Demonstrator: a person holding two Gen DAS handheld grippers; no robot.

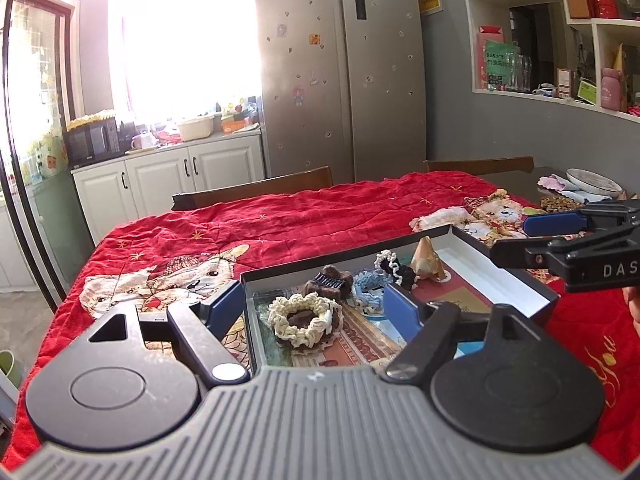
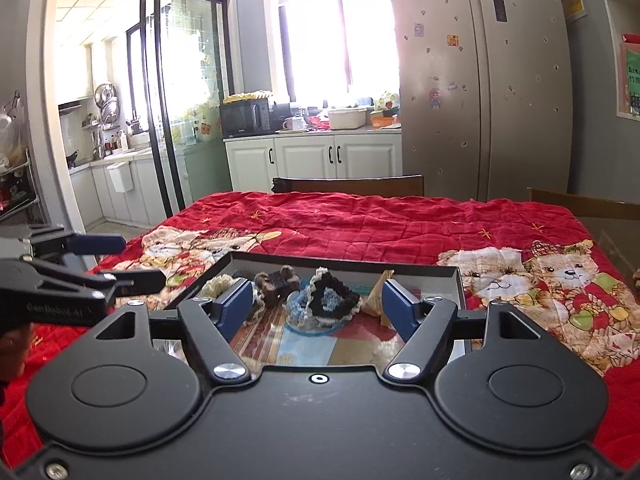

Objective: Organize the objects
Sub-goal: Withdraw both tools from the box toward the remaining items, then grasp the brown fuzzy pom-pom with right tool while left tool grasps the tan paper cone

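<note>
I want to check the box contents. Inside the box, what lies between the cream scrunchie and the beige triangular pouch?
In the left wrist view, a brown clip, a blue scrunchie and a black-and-white scrunchie lie between the cream scrunchie and the pouch.

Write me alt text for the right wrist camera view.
The right claw hangs open and empty over a shallow black box of crocheted hair scrunchies on a red bear-print quilt. The left claw pokes in from the left edge, also open, with a kitchen and fridge behind.
</note>
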